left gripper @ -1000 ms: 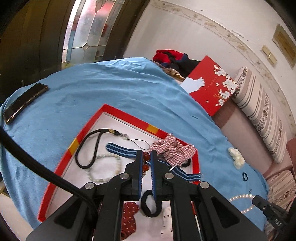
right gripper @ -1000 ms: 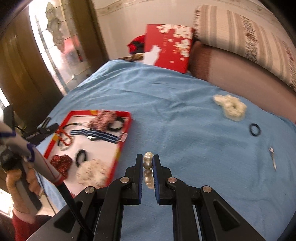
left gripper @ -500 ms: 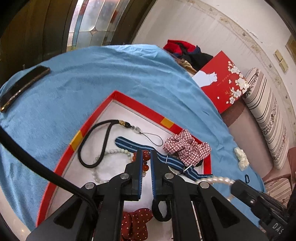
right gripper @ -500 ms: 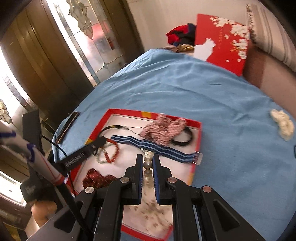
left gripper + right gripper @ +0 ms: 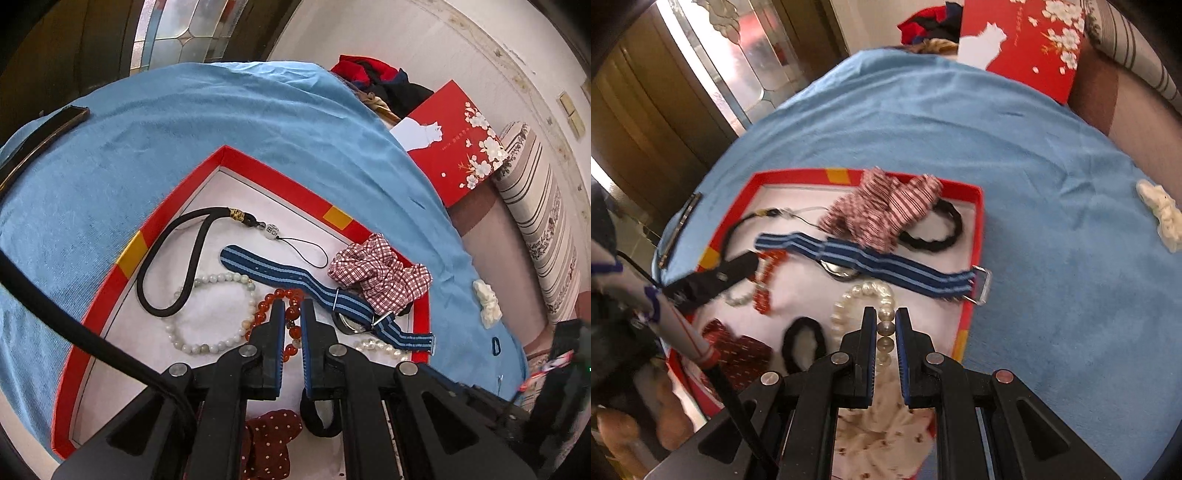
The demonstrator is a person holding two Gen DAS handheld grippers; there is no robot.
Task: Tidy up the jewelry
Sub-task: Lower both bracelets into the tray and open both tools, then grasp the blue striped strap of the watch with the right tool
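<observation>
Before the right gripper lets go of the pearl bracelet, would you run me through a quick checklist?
1. Right gripper grips the pearl bracelet: ok, beads sit between its fingers.
2. Bracelet is over the red tray, inside the rim: ok.
3. Landing spot bare: not ok, the striped watch strap and black hair tie lie close by.
4. Left gripper out of the way: cannot tell; it hovers over the red bead bracelet in the same tray.
5. Leftovers on the blue cloth: not ok, the white scrunchie waits outside.
</observation>
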